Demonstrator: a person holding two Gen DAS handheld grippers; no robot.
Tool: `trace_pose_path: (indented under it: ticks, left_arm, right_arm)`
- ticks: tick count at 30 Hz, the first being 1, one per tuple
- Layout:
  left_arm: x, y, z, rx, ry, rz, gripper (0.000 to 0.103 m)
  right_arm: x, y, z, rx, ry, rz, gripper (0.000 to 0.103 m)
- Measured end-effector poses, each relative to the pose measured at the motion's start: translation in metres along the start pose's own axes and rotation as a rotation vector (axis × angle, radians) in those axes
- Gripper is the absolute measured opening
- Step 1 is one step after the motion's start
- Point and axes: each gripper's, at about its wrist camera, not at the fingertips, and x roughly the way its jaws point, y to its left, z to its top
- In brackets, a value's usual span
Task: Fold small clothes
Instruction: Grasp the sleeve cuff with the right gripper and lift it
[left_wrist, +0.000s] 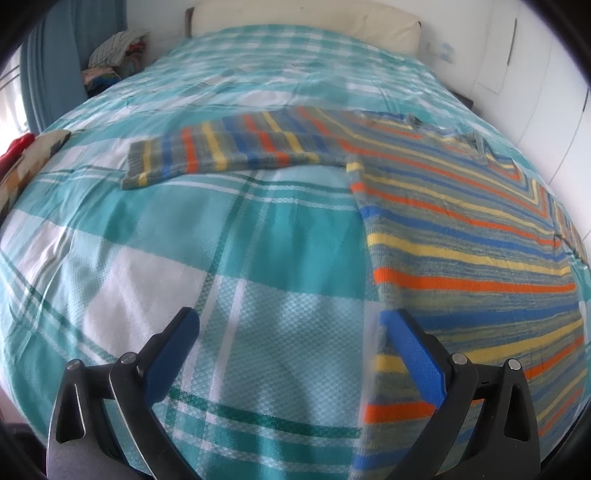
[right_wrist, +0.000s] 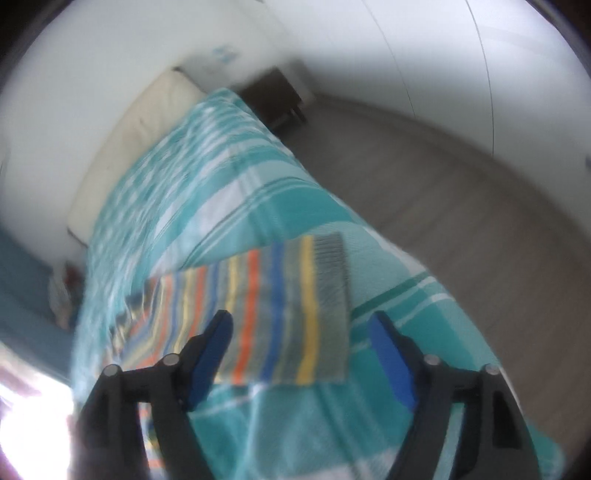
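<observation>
Left gripper (left_wrist: 288, 325): black two-finger tool with blue pads, spread wide and holding nothing, poised low over the teal-and-white checked bedspread (left_wrist: 184, 266) just beside the sweater's near side edge.

Sweater (left_wrist: 461, 251): small knitted pullover in grey with orange, yellow and blue stripes, spread flat on the bedspread; its body runs away from the left gripper toward the cream headboard cushion (left_wrist: 306, 22).

Far sleeve (left_wrist: 229, 151): stretched straight out from the sweater's body across the bedspread, seemingly laid open so it can be folded in cleanly.

Right gripper (right_wrist: 301, 321): matching black tool with blue pads, fingers wide apart and empty, hanging above the other sleeve (right_wrist: 280, 310), whose ribbed cuff end lies toward the bed's floor-side edge; the view is blurred, so whether it touches cloth cannot be told.

Pose: both tools point forward and slightly down at the sweater, one on each side of it.

Stage: folding looks barely begun, since the garment lies fully open.

Background: loose heap of clothes (left_wrist: 118, 51) beyond the sweater, beside the blue curtain (left_wrist: 55, 66).
</observation>
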Motion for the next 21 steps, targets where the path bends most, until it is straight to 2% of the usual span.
trace_pose_path:
  ticks: [1, 3, 6, 8, 9, 10, 11, 13, 15, 17, 19, 21]
  left_arm:
    - [0.001, -0.001, 0.000, 0.005, 0.001, 0.005, 0.102]
    - [0.002, -0.002, -0.001, 0.015, 0.002, 0.018, 0.102]
    - [0.005, -0.004, -0.002, 0.016, 0.010, 0.024, 0.102]
    - [0.008, -0.004, -0.002, 0.014, 0.017, 0.027, 0.102]
    - [0.008, -0.005, -0.002, 0.014, 0.018, 0.028, 0.102]
    - [0.008, -0.005, -0.002, 0.014, 0.018, 0.029, 0.102]
    - [0.008, -0.005, -0.002, 0.014, 0.018, 0.028, 0.102]
    - [0.009, -0.004, -0.001, 0.013, 0.018, 0.026, 0.102]
    - [0.009, -0.005, 0.000, 0.011, 0.018, 0.024, 0.102]
    - [0.010, -0.005, 0.001, 0.007, 0.019, 0.022, 0.102]
    - [0.010, -0.006, 0.002, 0.005, 0.021, 0.017, 0.102]
    - [0.010, -0.007, 0.004, 0.006, 0.020, 0.009, 0.102]
  right_arm:
    - [0.007, -0.006, 0.003, 0.024, 0.015, -0.002, 0.067]
    - [0.016, -0.009, 0.006, 0.022, 0.020, -0.036, 0.066]
    - [0.025, -0.007, 0.007, 0.006, 0.023, -0.033, 0.065]
    - [0.031, -0.008, 0.007, 0.006, 0.035, -0.044, 0.060]
    - [0.034, -0.006, 0.008, -0.010, 0.040, -0.055, 0.046]
    - [0.034, -0.002, 0.007, -0.042, 0.046, -0.066, 0.024]
    - [0.031, 0.002, 0.007, -0.061, 0.045, -0.067, 0.014]
    - [0.020, 0.015, 0.009, -0.105, 0.025, -0.098, 0.007]
    - [0.003, 0.042, 0.011, -0.186, -0.018, -0.132, 0.006]
    - [-0.017, 0.089, 0.011, -0.317, -0.068, -0.147, 0.006]
    - [-0.032, 0.140, 0.005, -0.427, -0.090, -0.118, 0.006]
    - [-0.039, 0.197, -0.007, -0.516, -0.084, -0.037, 0.006]
